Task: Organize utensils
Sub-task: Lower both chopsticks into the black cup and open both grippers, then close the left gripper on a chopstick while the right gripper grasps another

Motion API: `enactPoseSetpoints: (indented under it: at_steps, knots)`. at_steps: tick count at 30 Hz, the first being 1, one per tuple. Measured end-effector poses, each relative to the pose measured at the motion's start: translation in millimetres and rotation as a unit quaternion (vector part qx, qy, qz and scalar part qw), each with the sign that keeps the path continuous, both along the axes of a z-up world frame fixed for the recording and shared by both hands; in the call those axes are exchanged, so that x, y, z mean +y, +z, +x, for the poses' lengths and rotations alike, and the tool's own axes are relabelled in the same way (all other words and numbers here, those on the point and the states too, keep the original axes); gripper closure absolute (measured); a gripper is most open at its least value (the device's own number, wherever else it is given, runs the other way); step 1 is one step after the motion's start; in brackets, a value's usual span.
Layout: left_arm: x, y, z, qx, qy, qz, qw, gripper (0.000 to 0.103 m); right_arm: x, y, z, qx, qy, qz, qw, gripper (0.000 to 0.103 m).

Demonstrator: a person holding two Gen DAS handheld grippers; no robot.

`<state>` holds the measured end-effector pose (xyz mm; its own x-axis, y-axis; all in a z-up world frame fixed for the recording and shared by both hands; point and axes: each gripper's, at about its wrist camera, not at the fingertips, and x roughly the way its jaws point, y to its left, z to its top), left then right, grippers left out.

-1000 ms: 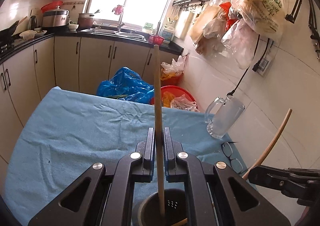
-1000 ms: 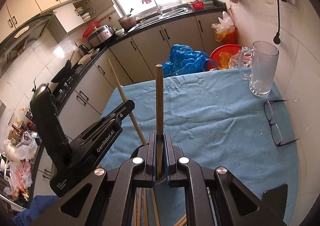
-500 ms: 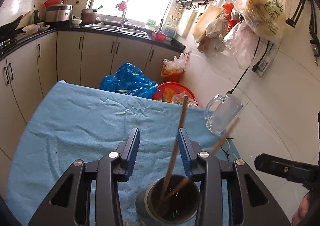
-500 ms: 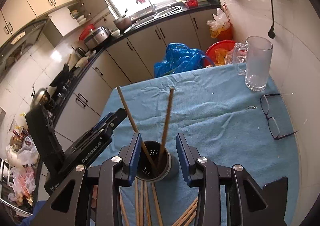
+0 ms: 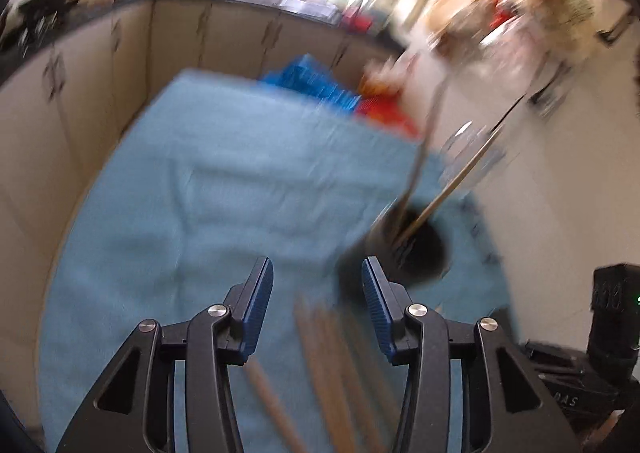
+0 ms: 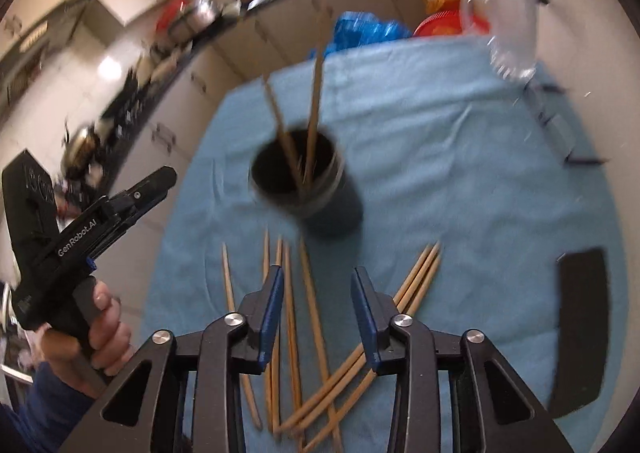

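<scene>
While two chopsticks (image 6: 314,109) stand in the dark holder (image 6: 308,181) on the blue-clothed tabletop (image 6: 460,173), about ten loose chopsticks (image 6: 296,333) lie unsorted below the left tool (image 5: 316,313) and right tool (image 6: 318,313), both open and empty.

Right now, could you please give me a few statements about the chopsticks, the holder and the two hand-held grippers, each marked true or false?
1. Two chopsticks stand in the dark holder. True.
2. The right hand-held gripper is clamped on a chopstick. False: its jaws are open and hold nothing.
3. Loose chopsticks lie on the blue cloth in front of the holder. True.
4. The left hand-held gripper is shut. False: its jaws are apart and empty.
5. The holder lies tipped over on the cloth. False: it stands upright, opening up.
</scene>
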<state>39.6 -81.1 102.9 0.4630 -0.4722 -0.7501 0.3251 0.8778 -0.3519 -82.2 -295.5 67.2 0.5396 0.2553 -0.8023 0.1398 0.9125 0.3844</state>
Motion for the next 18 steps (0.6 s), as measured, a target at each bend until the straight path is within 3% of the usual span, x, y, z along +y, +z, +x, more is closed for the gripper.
enactPoseSetpoints:
  at_steps: [3, 6, 18]
  knots:
    - [21.9, -42.1, -3.8, 0.084, 0.024, 0.017, 0.9960, 0.058, 21.2, -27.7, 8.8, 0.029, 0.027, -0.017, 0.999, 0.076]
    - [30.5, -62.5, -6.3, 0.123, 0.029, 0.022, 0.9917, 0.058, 36.8, -48.5, 21.0, 0.051, 0.050, -0.036, 0.997, 0.076]
    - [20.2, -74.3, -15.9, 0.125, 0.014, 0.065, 0.9899, 0.058, 46.0, -78.3, 39.5, 0.085, 0.065, -0.064, 0.992, 0.079]
